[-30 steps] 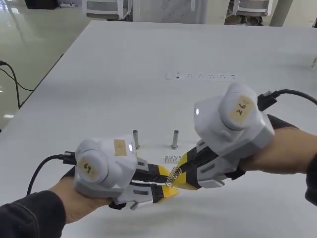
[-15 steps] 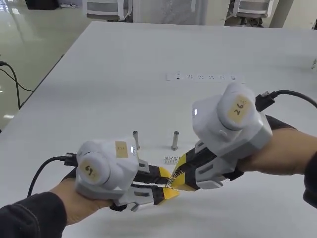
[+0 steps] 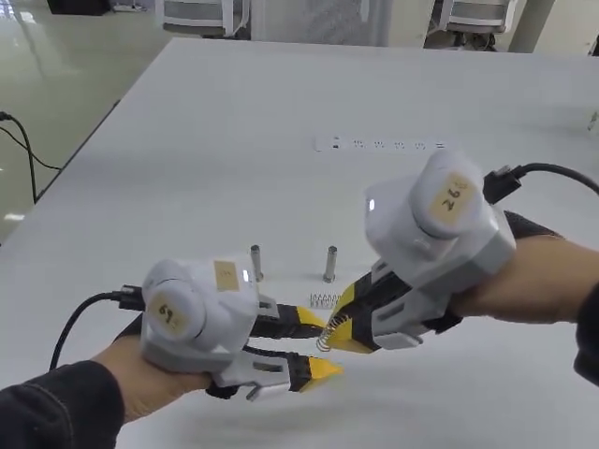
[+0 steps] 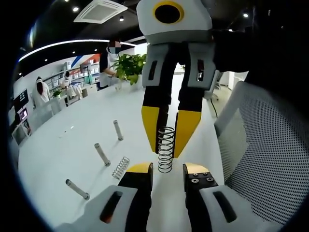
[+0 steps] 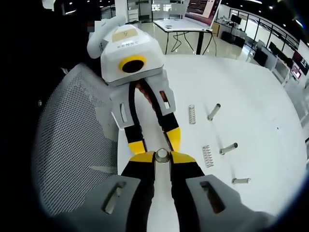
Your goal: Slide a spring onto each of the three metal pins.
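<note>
1. Spring (image 4: 165, 147) is pinched between the yellow tips of the right claw (image 5: 161, 157) and held in the air above the table (image 3: 234, 140). In the right gripper view it shows end-on, as a small ring between the pressed-together tips.
2. In the left gripper view its free end reaches down into the gap between the tips of the left claw (image 4: 166, 169), which is spread wide. A little space shows on either side of the coil, so that claw is not touching it.
3. The two claws face each other tip to tip, over the near part of the table.
4. A second spring (image 4: 120, 167) lies flat on the table just beside the claws. A third spring (image 5: 192, 114) lies farther off, near a pin.
5. The metal pins (image 4: 102, 154), three in a row, stand upright on the table, apart from both claws.
</note>
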